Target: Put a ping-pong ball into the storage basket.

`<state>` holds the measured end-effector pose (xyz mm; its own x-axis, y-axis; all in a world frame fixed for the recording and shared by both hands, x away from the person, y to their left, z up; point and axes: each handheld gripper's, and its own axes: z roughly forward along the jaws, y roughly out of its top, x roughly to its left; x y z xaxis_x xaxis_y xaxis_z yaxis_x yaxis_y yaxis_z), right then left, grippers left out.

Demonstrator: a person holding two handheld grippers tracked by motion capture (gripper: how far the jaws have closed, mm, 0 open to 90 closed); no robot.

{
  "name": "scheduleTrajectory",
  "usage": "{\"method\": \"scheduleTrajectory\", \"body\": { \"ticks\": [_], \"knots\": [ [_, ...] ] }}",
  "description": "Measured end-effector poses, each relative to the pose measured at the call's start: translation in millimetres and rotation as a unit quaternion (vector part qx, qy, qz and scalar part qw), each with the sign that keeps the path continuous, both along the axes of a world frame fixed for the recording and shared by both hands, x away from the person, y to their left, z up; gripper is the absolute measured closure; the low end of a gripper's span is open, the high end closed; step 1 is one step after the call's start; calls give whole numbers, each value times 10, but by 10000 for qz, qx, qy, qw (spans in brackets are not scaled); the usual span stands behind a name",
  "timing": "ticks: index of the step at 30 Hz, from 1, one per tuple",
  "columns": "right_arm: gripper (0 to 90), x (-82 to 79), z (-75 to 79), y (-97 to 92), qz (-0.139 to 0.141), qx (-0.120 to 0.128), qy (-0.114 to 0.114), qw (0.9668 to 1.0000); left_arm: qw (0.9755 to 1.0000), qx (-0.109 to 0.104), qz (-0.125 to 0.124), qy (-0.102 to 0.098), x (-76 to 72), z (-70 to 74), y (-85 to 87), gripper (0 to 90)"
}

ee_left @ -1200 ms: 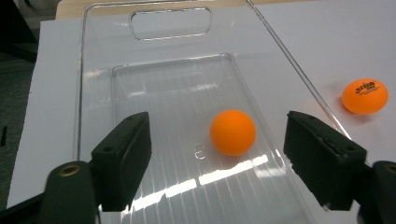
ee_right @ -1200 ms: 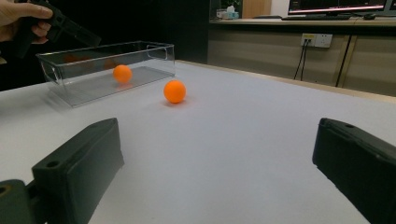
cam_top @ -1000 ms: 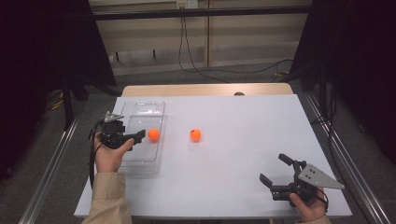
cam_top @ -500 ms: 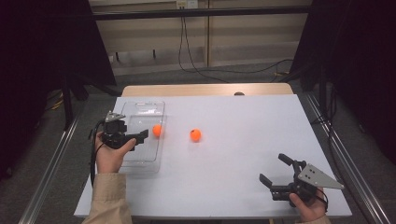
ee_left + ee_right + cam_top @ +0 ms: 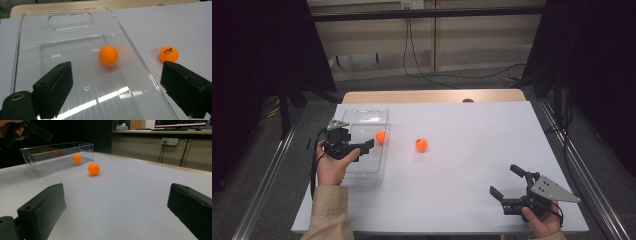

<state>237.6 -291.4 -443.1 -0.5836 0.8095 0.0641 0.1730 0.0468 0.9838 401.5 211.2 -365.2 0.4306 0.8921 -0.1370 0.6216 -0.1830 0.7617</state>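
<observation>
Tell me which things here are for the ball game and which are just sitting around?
For the job: the clear tray, the orange ball inside it, the orange ball on the table, the left gripper above the tray, jaws open.

Just around: the right gripper, open and idle, the cables on the floor.

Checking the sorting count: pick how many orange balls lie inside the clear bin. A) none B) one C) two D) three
B: one orange ball sits inside the clear bin, while the other ball rests outside it on the white table.
</observation>
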Motion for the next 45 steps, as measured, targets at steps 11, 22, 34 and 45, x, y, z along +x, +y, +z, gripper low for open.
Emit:
{"method": "scheduleTrajectory", "body": {
  "ticks": [11,22,34,45],
  "knots": [
    [9,1,-1,1,-1,2,7,10000,9999,-104,-63,46,2,10,-27,105],
    [9,1,-4,0,-1,10,23,10000,9998,-113,-172,47,-6,26,-87,102],
    [9,0,0,-3,-7,2,-3,10000,9995,-137,-298,45,-10,30,-154,98],
    [9,1,0,-3,-4,-9,-8,10000,9992,-126,-366,33,-14,35,-194,97]
  ]
}}
